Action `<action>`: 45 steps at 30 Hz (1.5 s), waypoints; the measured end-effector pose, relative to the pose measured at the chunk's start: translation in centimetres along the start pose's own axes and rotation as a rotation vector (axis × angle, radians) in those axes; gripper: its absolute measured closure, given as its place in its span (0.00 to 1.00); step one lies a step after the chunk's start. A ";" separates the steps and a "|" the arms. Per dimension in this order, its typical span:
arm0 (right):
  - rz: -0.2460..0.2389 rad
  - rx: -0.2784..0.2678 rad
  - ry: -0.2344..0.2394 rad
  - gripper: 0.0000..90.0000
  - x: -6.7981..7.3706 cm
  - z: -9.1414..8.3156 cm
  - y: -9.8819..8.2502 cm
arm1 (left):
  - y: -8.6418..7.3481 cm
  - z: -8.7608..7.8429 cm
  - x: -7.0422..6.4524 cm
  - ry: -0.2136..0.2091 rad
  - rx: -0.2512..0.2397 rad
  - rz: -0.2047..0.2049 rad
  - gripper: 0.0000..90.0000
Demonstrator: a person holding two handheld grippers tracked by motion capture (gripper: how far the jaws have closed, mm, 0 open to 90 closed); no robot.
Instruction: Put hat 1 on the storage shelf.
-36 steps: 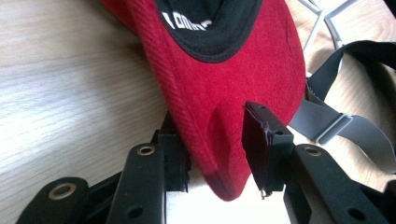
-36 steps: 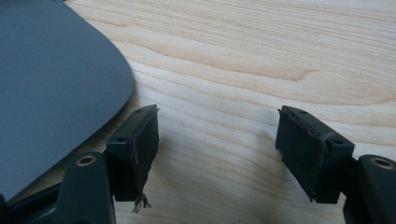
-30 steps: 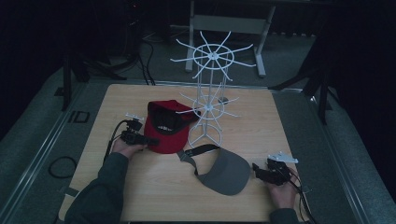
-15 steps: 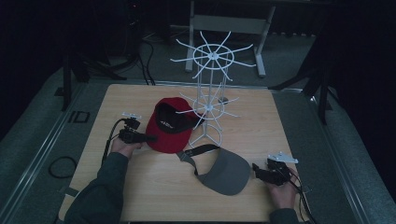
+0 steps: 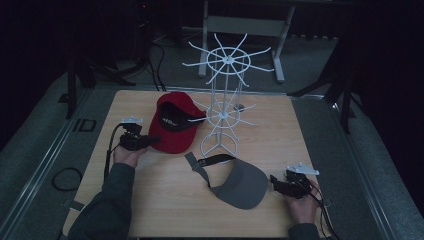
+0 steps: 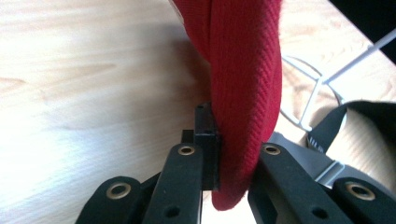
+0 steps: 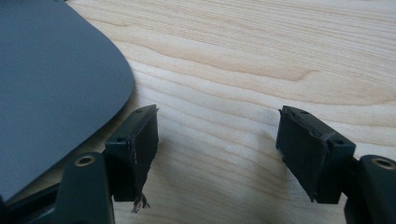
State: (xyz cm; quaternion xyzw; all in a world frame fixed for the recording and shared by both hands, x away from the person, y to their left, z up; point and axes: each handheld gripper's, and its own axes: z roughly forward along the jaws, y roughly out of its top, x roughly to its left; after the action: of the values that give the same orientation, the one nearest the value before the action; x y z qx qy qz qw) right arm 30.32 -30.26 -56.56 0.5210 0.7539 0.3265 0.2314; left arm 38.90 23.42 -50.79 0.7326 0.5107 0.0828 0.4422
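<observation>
Left gripper: my left gripper [image 5: 148, 142] is clamped on the brim edge of the red cap [image 5: 172, 127]; in the left gripper view the red fabric [image 6: 243, 93] is pinched flat between my two black jaws, and the gripper [image 6: 233, 154] points along the wooden surface [image 6: 84, 84].
Red cap: it sits just ahead of my left gripper, crown side down with its dark lining and a white label facing up, tilted toward the white wire rack [image 5: 226, 100]; the far side of the cap is at one of the rack's lower prongs, though I cannot tell if it touches.
Right gripper: my right gripper [image 5: 275, 181] rests low over the surface [image 5: 165, 200] with its jaws apart and nothing between them; in the right gripper view I see bare wood grain [image 7: 261, 60] in the gap, with the gripper [image 7: 217, 144] open wide.
Grey visor: the grey visor [image 5: 240, 182] lies flat just to the left of my right gripper; its brim edge [image 7: 56, 84] comes close beside my left-hand jaw, apart from it. Its strap loops back toward the rack's base.
Wire rack: upright, ahead of and between my two grippers, its ring-shaped foot [image 6: 308, 93] visible past the cap in the left gripper view.
Hands: my left hand [image 5: 127, 155] and right hand [image 5: 302, 205] each hold a gripper, well apart.
</observation>
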 end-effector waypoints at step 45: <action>0.004 -0.006 -0.003 0.32 0.1 0.0 -0.1 | 3.7 -5.9 -1.6 0.102 -0.257 0.038 0.96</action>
State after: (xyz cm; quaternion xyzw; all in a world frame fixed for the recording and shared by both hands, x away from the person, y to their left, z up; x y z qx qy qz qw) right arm 30.25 -30.20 -56.63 0.5222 0.7515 0.3286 0.2336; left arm 37.22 25.11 -44.05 0.6742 0.5040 0.1931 0.5042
